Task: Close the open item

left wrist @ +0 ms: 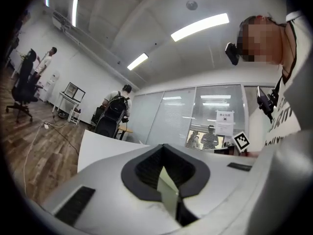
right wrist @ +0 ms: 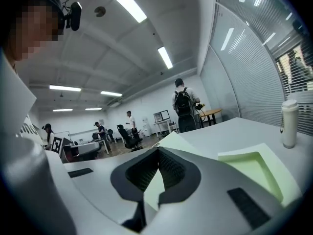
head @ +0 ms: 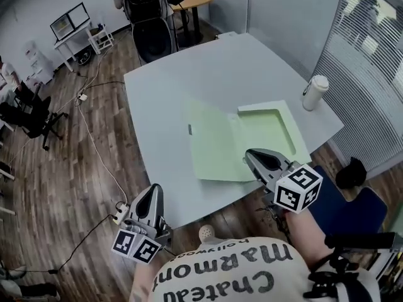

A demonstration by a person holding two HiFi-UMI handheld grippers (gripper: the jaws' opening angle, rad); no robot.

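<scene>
**Open green folder lies flat on the table, both grippers shut and empty**

In the head view a pale green folder [head: 214, 146] lies spread open at the centre of the frame, on the near part of a white table [head: 189, 74]. Its flat cover is on the left and its shallow tray half on the right.

The right gripper [head: 248, 155] sits at the lower right, with its tip over the folder's near edge by the fold. In the right gripper view its jaws [right wrist: 158, 148] meet at the tips and hold nothing. The green folder [right wrist: 254, 173] shows beyond them and through the slit behind the tips.

The left gripper [head: 154, 188] is at the lower left, off the table's near corner and well apart from the folder. In its own view its jaws [left wrist: 164, 146] are also pressed together and empty.

A white cup with a lid [head: 315, 92] stands upright near the table's right edge.
</scene>
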